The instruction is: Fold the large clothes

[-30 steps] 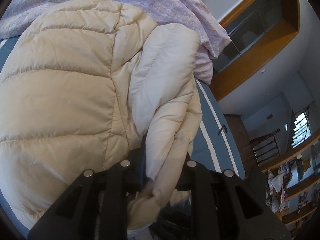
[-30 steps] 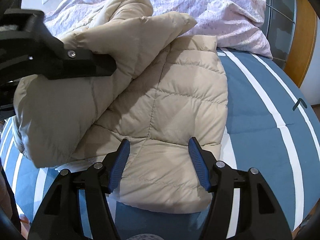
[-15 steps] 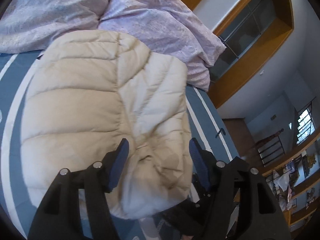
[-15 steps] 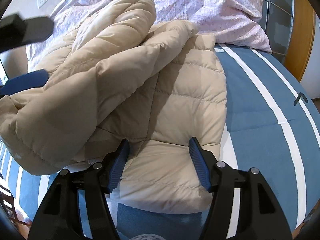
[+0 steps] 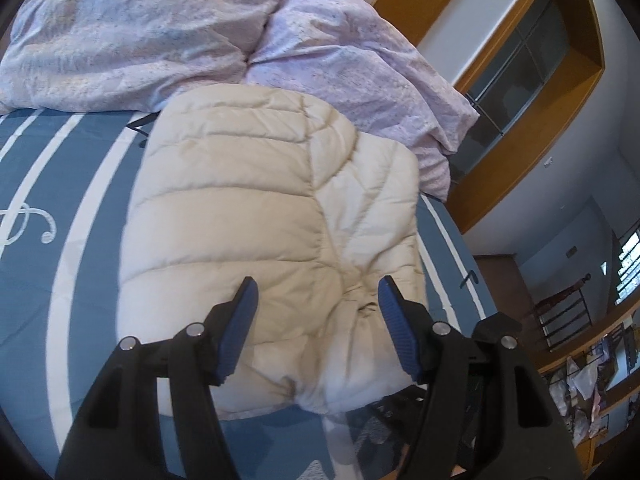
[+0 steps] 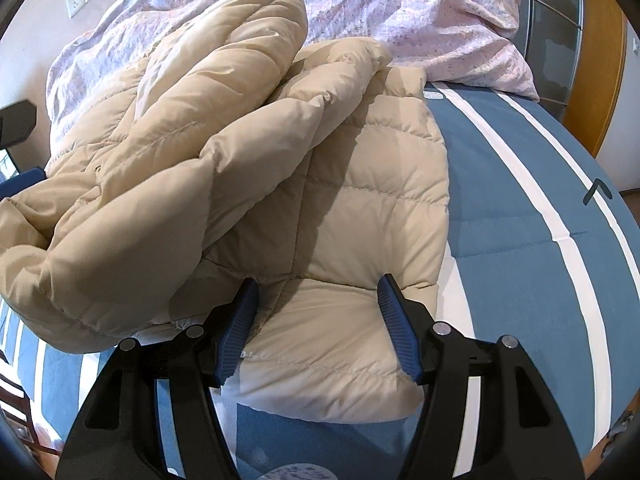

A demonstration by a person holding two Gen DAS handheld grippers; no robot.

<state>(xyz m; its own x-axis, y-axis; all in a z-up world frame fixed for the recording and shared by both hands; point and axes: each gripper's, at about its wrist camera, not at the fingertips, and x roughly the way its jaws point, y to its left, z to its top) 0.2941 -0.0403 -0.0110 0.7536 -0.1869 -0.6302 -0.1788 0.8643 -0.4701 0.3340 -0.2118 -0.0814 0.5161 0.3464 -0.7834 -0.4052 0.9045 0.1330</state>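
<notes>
The puffer jacket (image 5: pixel 276 240) is lying on the blue striped bedspread (image 5: pixel 72 240), its far end butting up against the lilac duvet (image 5: pixel 160 32) at twelve o'clock. In the left wrist view it is sitting as a compact cream block, quilted panels facing up, one layer doubled over toward three o'clock. The left gripper (image 5: pixel 316 320) is hovering over the near hem with its jaws spread wide and nothing between them, and the blue pads (image 5: pixel 240 328) are standing apart either side of a puckered crease, not touching the fabric as far as I can tell.

From the right wrist view, the jacket (image 6: pixel 340 208) is looking far less tidy. A thick folded mass, probably sleeve and side panel, is lying heaped from nine o'clock up toward twelve, draped over the flatter body panel. The right gripper (image 6: pixel 316 320) is released too, fingers parted over the near edge at six o'clock, gripping nothing.

Both tools seem to be waiting above the hem because that is the edge to catch for the next fold. My read: a side fold is laid over, but the heap is wanting flattening first. Down filling springs back, so a loose layer could slide off.
</notes>
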